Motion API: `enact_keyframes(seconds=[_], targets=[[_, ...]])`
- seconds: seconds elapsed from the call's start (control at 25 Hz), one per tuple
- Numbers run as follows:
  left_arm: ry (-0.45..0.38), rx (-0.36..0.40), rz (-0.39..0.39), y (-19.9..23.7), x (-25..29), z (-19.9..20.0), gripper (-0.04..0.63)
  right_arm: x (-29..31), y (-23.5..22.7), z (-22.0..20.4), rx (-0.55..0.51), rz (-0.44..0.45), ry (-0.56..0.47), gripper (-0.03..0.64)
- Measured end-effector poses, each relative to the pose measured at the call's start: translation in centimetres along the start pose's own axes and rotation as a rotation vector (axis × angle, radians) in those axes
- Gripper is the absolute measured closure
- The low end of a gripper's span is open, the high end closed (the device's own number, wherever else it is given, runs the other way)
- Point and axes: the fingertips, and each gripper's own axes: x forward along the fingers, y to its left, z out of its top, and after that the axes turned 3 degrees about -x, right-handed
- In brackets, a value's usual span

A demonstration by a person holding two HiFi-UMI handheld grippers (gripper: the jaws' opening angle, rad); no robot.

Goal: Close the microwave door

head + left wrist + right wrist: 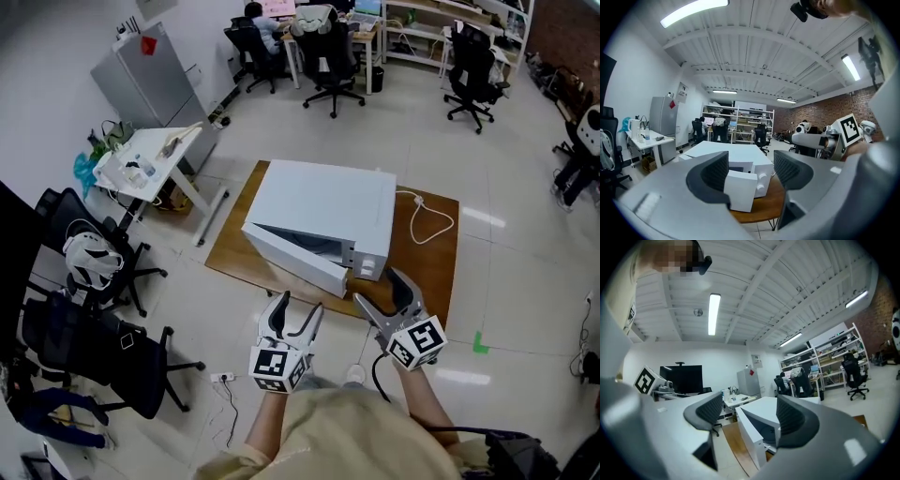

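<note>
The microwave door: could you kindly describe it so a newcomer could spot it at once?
Mid-floor stands a low wooden table with a white microwave on it. The door is its white front panel, the only one standing ajar, with a dark wedge-shaped gap behind it.

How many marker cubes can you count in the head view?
2. The left cube sits on the left gripper, at bottom centre. The right cube sits on the right gripper, just to its right. None appears hidden.
</note>
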Motion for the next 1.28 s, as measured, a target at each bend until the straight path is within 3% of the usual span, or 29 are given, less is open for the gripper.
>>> enact_keyframes(seconds=[0.2,0.44,0.68,0.92,1.16,1.28], targets=[[0.012,-0.023,-0.061,2.6,-0.2,0.2,0.291,1.6,2.1,0.5,-0.027,-0.05,0.01,0.267],[0.103,-0.099,-0.112,5.8,0.0,-2.6,0.291,4.1,3.8,-0.3,-0.058,-0.08,0.036,0.267],[0.212,-0.309,-0.131,10.7,1.2,-8.6,0.307,7.2,5.9,-0.3,-0.12,-0.101,0.073,0.267],[0.29,-0.579,-0.154,13.8,2.7,-12.4,0.311,7.8,5.7,0.8,-0.118,-0.24,0.08,0.267],[0.316,-0.786,-0.152,15.7,4.3,-13.9,0.322,7.9,6.5,2.0,-0.138,-0.312,0.09,0.267],[0.296,-0.872,-0.198,16.1,5.8,-13.5,0.325,8.4,7.0,2.2,-0.146,-0.329,0.099,0.267]])
